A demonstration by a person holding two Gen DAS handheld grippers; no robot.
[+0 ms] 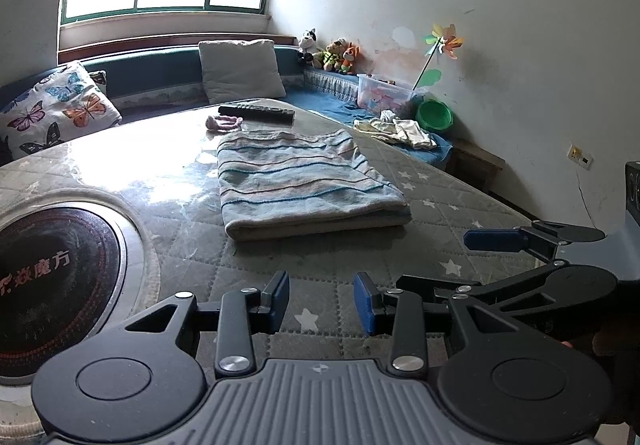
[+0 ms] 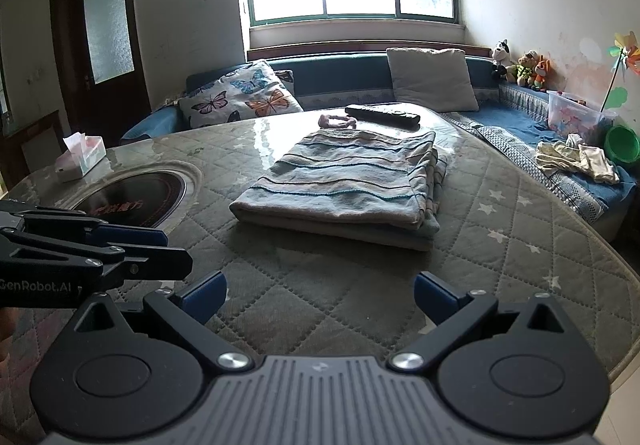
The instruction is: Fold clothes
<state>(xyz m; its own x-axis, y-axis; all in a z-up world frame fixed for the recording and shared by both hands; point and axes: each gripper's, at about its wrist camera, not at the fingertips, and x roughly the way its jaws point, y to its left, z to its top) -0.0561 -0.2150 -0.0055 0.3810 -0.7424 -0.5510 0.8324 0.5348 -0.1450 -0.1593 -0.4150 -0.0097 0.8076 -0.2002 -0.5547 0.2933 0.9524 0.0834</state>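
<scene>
Striped grey-blue folded garment [image 1: 304,185] lies on the quilted table [image 1: 420,181] in the left wrist view, ahead of the left claw [image 1: 321,303], whose blue pads stand a little apart, gripping nothing. In the right wrist view the folded garment [image 2: 344,185] lies ahead of the right claw [image 2: 320,295], spread wide and empty, with a remote [image 2: 382,115] beyond the garment.

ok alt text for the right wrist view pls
A folded striped garment lies on a quilted, star-patterned table cover, ahead of the open, empty right gripper. The left gripper reaches in from the left beside a built-in cooktop; a remote control lies beyond the garment.
</scene>
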